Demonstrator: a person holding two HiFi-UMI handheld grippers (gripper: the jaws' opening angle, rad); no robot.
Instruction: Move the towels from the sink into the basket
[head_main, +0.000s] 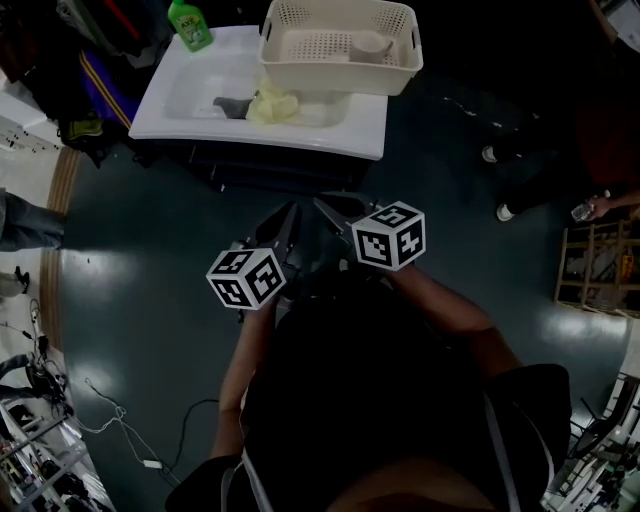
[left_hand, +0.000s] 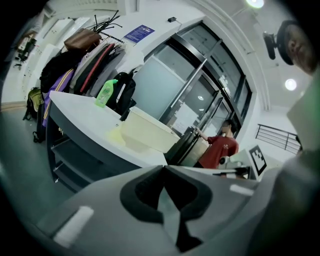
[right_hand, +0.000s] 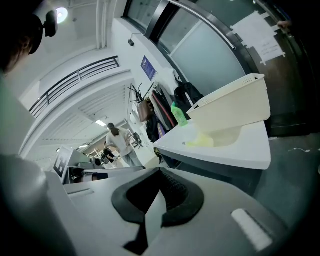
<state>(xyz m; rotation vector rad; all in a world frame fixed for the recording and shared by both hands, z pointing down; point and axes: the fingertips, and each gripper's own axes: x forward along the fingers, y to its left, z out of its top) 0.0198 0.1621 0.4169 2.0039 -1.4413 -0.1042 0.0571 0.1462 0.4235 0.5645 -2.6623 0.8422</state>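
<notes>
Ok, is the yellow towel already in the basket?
No, the yellow towel lies in the sink beside a grey towel, outside the basket.

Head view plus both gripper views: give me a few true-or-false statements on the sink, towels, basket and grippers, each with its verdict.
1. A yellow towel lies in the sink. True.
2. The left gripper holds a towel. False: it is shut with nothing in it.
3. The basket rests on the sink's right end. True.
4. The green bottle stands inside the basket. False: it stands on the sink's left corner.
5. The right gripper is shut and empty. True.
</notes>
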